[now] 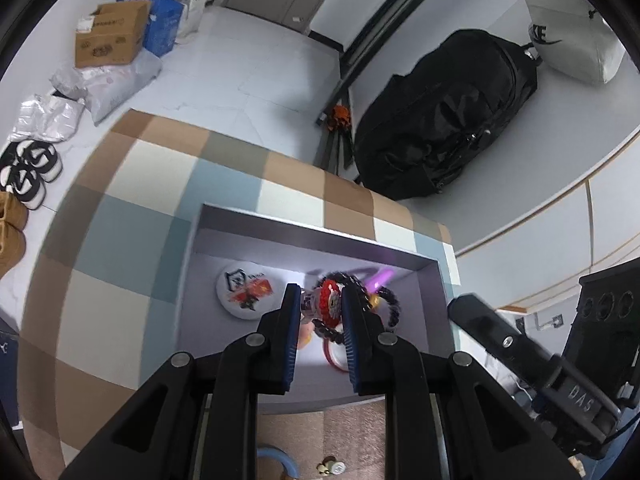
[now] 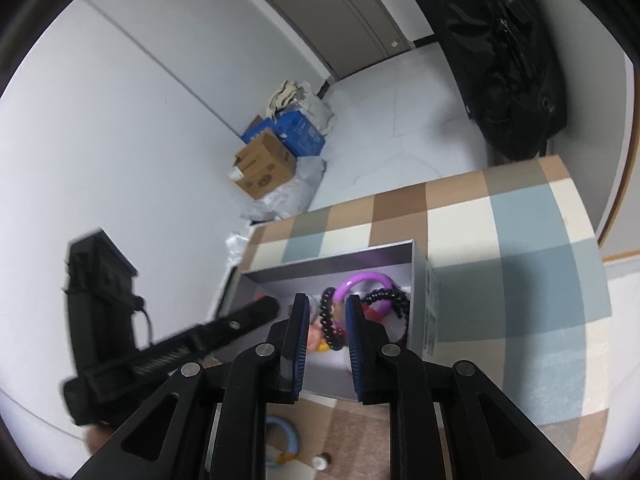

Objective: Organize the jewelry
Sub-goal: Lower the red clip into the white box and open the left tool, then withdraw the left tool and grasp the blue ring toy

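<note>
A grey open box (image 1: 434,304) sits on the checked table and holds jewelry. In the left wrist view my left gripper (image 1: 320,300) hangs over the box with its jaws apart around a red round ornament (image 1: 330,300); whether it grips it is unclear. Black bead bracelets (image 1: 390,304), a purple bangle (image 1: 380,278) and a round white badge (image 1: 245,290) lie in the box. In the right wrist view my right gripper (image 2: 327,308) is open above the same box (image 2: 420,296), over a black bead bracelet (image 2: 330,320) and the purple bangle (image 2: 366,280).
A light blue bangle (image 2: 286,436) and a small white charm (image 2: 320,462) lie on the table in front of the box. A black backpack (image 1: 440,120), cardboard boxes (image 1: 112,36) and shoes (image 1: 28,168) are on the floor beyond the table.
</note>
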Tool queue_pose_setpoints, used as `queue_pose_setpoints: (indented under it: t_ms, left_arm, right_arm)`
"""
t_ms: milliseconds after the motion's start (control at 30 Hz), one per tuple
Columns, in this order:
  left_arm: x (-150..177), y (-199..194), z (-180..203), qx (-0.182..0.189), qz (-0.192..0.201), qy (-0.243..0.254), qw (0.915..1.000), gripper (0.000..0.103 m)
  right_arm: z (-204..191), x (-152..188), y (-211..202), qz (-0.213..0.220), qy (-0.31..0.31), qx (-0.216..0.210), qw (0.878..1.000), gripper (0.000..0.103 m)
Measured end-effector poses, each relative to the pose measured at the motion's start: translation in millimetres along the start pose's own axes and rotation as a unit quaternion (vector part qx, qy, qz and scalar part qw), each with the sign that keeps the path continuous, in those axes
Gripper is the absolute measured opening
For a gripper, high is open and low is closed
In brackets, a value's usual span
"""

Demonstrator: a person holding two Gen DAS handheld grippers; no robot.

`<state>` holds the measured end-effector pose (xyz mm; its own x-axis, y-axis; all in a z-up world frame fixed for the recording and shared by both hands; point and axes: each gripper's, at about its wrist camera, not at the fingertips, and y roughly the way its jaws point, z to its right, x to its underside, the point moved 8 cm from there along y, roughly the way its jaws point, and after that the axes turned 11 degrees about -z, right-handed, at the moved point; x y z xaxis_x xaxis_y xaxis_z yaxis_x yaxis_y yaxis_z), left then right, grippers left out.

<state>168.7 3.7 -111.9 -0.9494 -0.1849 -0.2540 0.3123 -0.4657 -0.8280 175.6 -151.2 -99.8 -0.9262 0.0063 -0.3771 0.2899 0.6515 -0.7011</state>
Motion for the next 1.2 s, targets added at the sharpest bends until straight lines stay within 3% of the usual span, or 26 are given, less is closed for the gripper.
queue_pose_setpoints:
  t_ms: [100, 133, 200, 267, 367, 533, 867, 967, 1033, 1100, 1200]
  left_arm:
    - [2, -1, 5, -0.001, -0.009, 0.007, 0.9999, 0.022]
    - [2, -3, 6, -0.005, -0.006, 0.011, 0.9999, 0.024]
    - [3, -6, 7, -0.015, 0.001, 0.018, 0.9997, 0.038]
    - [4, -9, 6, -0.022, 0.008, 0.02, 0.9995, 0.043]
    - [7, -10, 6, -0.028, 0.008, 0.022, 0.9993, 0.043]
    - [7, -16, 5, -0.039, 0.017, 0.023, 0.9988, 0.043]
    - [14, -36, -3, -0.055, 0.043, 0.017, 0.9974, 0.044]
    - [16, -41, -4, -0.058, 0.049, 0.021, 0.9969, 0.044]
    - [18, -44, -3, -0.075, 0.055, 0.029, 0.9952, 0.047]
    - [21, -48, -4, -0.097, 0.067, 0.038, 0.9923, 0.06]
    - [27, -55, -4, -0.105, 0.08, 0.05, 0.9901, 0.061]
  right_arm:
    - [0, -2, -8, 0.011, 0.002, 0.0, 1.0, 0.023]
    - [-1, -2, -10, 0.013, 0.002, 0.001, 1.0, 0.029]
    - [-1, -2, -12, 0.018, 0.004, 0.004, 1.0, 0.035]
    - [-1, -1, -12, 0.018, 0.004, 0.005, 1.0, 0.043]
    - [1, 0, -12, 0.016, 0.004, 0.01, 1.0, 0.055]
    - [-1, 2, -14, 0.017, -0.002, 0.015, 1.0, 0.061]
    - [-8, 14, -17, 0.017, -0.03, 0.034, 0.999, 0.085]
    - [-12, 19, -17, 0.015, -0.043, 0.04, 0.998, 0.085]
    - [-14, 23, -18, 0.016, -0.053, 0.047, 0.997, 0.086]
    - [-16, 26, -18, 0.016, -0.06, 0.05, 0.997, 0.088]
    - [-19, 31, -20, 0.021, -0.067, 0.055, 0.996, 0.093]
